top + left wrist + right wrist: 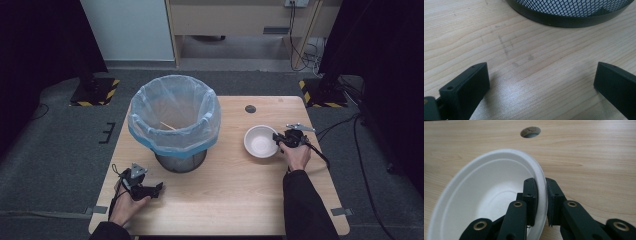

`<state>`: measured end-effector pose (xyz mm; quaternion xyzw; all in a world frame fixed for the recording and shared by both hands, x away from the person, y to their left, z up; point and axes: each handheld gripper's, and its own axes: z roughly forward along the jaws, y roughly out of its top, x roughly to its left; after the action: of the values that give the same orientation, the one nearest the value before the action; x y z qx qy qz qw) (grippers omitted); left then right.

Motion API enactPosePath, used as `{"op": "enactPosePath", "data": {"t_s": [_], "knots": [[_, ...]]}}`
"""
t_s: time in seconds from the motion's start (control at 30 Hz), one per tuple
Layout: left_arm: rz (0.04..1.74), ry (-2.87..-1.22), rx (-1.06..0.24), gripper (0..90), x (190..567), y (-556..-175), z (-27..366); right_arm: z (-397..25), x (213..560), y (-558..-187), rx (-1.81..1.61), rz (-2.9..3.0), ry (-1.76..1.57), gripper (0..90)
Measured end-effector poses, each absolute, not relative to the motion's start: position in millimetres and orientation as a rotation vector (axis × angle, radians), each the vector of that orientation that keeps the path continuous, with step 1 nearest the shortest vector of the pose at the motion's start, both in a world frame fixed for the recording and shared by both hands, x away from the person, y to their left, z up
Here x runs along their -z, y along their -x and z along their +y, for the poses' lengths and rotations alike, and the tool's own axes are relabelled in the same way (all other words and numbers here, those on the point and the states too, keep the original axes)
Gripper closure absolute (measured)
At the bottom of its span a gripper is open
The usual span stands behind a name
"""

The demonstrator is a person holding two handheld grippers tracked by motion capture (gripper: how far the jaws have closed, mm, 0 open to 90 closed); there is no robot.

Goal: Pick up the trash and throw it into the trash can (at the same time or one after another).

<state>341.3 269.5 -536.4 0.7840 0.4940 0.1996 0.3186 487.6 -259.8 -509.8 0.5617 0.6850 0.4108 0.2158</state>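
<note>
A: Why is the right claw point(541, 202) clenched on the bowl point(260, 141)?

B: It pinches the rim, probably to lift the bowl on the right of the surface point(240, 200) toward the bin point(174, 122).

A: And the left claw point(541, 82)?

B: Released, resting near the bin's base, out of the way.

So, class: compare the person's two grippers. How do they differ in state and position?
The right gripper has its fingers shut on the white bowl's rim; the left gripper has its fingers wide apart with nothing between them. The right sits at the table's right side, the left near its front left, facing the mesh bin. Both are black and hand-held.
</note>
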Motion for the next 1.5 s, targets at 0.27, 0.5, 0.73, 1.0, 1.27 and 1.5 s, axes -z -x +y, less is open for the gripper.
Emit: {"op": "enactPosePath", "data": {"t_s": [0.27,0.5,0.73,1.0,1.27,1.5], "knots": [[1.299,-2.062,-0.525,0.0,536,-341,270,-254,487,-483,-1.203,1.889,-1.508,83.0],[1.298,-2.063,-0.524,0.0,536,-341,270,-256,474,-481,-1.259,1.850,-1.487,83.1],[1.299,-2.062,-0.525,0.0,536,-341,270,-255,455,-477,-1.335,1.786,-1.445,83.1],[1.299,-2.062,-0.525,0.0,536,-341,270,-252,428,-471,-1.444,1.709,-1.381,83.1],[1.299,-2.062,-0.525,0.0,536,-341,270,-249,404,-463,-1.541,1.642,-1.319,83.1],[1.299,-2.062,-0.525,0.0,536,-341,270,-246,386,-456,-1.617,1.593,-1.265,83.1]]}}
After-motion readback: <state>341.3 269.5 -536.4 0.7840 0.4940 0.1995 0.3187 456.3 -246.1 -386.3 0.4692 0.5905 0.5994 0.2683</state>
